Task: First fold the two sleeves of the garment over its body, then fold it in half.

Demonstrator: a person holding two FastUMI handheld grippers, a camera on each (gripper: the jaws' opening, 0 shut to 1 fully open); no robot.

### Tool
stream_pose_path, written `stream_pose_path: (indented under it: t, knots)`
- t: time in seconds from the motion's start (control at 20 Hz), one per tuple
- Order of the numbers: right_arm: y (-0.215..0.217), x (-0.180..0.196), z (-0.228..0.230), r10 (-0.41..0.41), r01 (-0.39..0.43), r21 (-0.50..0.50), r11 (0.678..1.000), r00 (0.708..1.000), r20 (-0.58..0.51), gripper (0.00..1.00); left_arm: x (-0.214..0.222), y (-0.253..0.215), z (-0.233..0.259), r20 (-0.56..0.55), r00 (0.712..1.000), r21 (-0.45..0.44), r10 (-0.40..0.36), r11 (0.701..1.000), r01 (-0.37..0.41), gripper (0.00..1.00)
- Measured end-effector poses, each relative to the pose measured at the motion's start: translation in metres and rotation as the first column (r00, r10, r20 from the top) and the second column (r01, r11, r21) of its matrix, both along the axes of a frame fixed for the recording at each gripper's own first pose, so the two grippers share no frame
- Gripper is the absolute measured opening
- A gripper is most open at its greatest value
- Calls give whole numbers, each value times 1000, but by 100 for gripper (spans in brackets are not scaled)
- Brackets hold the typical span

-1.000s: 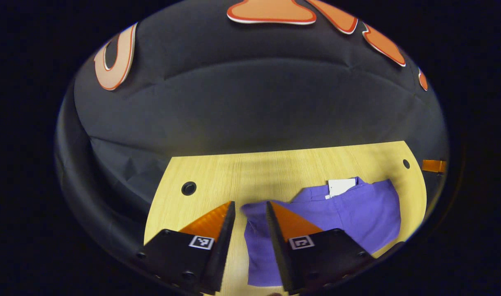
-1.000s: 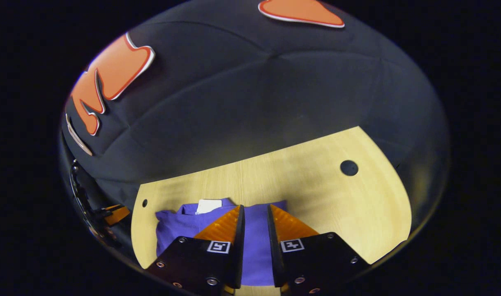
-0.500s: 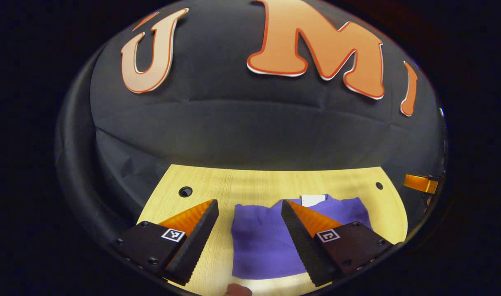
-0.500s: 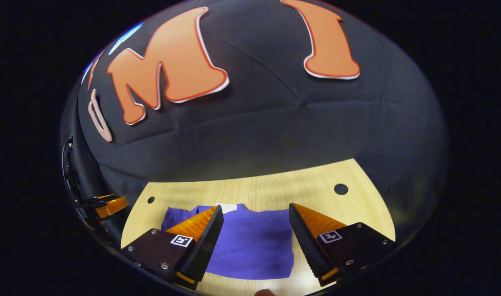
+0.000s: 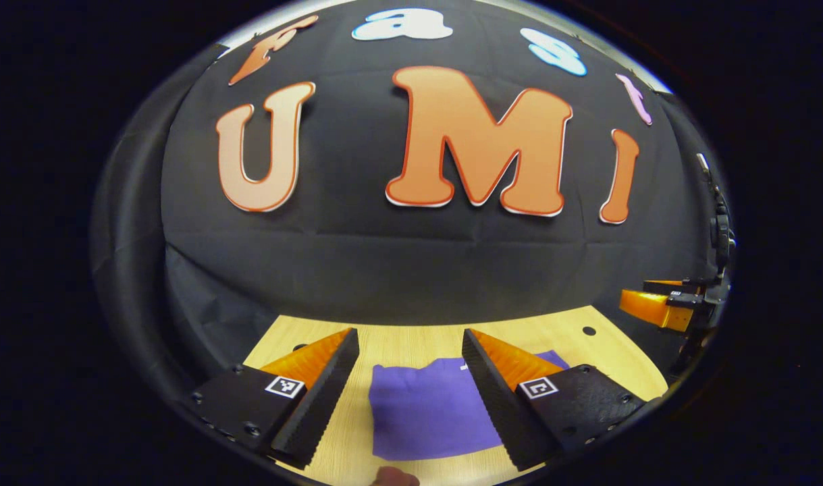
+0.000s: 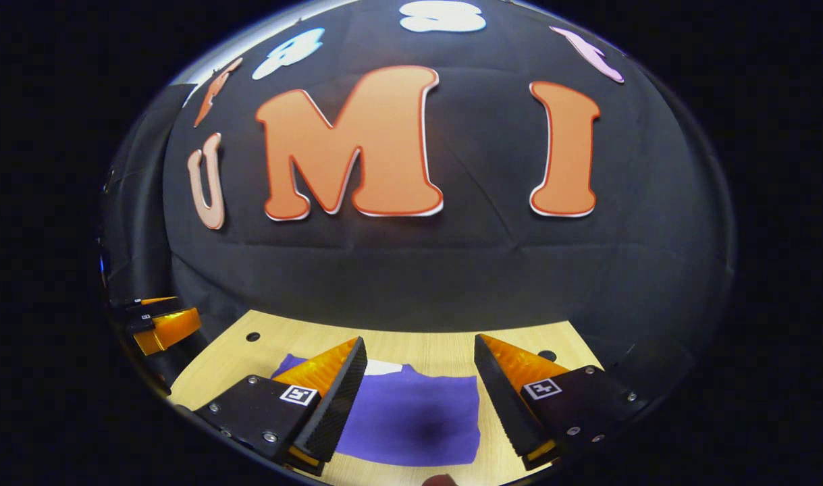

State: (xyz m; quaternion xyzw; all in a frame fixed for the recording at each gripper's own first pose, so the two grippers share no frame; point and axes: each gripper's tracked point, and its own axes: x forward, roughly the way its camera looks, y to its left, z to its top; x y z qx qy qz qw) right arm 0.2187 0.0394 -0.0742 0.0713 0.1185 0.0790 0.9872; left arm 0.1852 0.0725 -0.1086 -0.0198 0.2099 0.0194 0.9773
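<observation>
At the bottom of the left gripper view, the left gripper [image 5: 411, 378] is hovering with jaws wide apart, gripping nothing — likewise the right gripper [image 6: 418, 385] in the right gripper view. Just beyond, low centre, the purple garment [image 5: 428, 418] is lying as a compact rectangle on the wooden table [image 5: 411, 337] — folding is looking finished.
</observation>
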Motion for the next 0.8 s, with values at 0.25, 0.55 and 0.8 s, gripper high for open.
stream_pose_path:
  t: [0.25, 0.55, 0.8]
  knots:
    - [24, -35, 10, 25, -24, -17, 1000, 997, 78, 95, -29, -6, 25, 107, 994, -6, 11, 1000, -10, 99]
    - [48, -64, 4, 73, -73, 0, 997, 995, 73, 95, -61, -12, 36, 221, 975, 9, -13, 1000, 11, 99]
    - [58, -88, 19, 72, -71, -14, 997, 987, 145, 94, -85, -17, 44, 272, 961, -3, -40, 999, 42, 99]
